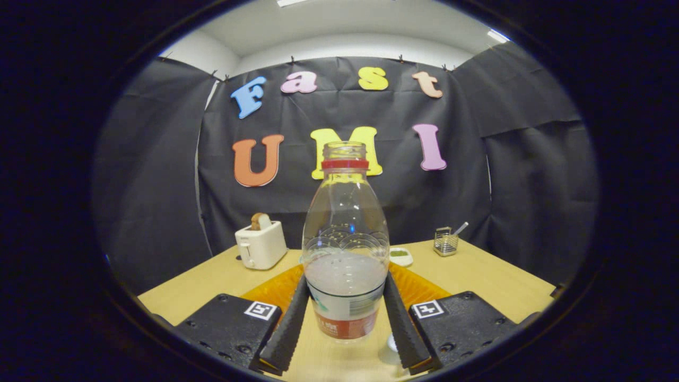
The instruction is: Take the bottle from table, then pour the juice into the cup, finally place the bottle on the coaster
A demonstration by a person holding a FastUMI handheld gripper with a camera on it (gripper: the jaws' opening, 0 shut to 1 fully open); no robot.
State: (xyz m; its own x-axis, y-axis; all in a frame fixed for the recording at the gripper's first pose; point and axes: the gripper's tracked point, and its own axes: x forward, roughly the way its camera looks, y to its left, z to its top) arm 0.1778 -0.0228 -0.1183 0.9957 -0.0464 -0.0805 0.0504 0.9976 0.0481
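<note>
Both fingers (pixel 289 323) of the gripper (pixel 346 305) clamped on the juice bottle (pixel 346 254), mid-table; next, probably carrying toward the cup.

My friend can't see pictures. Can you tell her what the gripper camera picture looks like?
A clear bottle with no cap, part full of pale juice, stands upright between the gripper jaws, which press its sides. Behind it lies an orange mat on the wooden table, with a white toaster, a small dish and a wire holder farther back.
</note>
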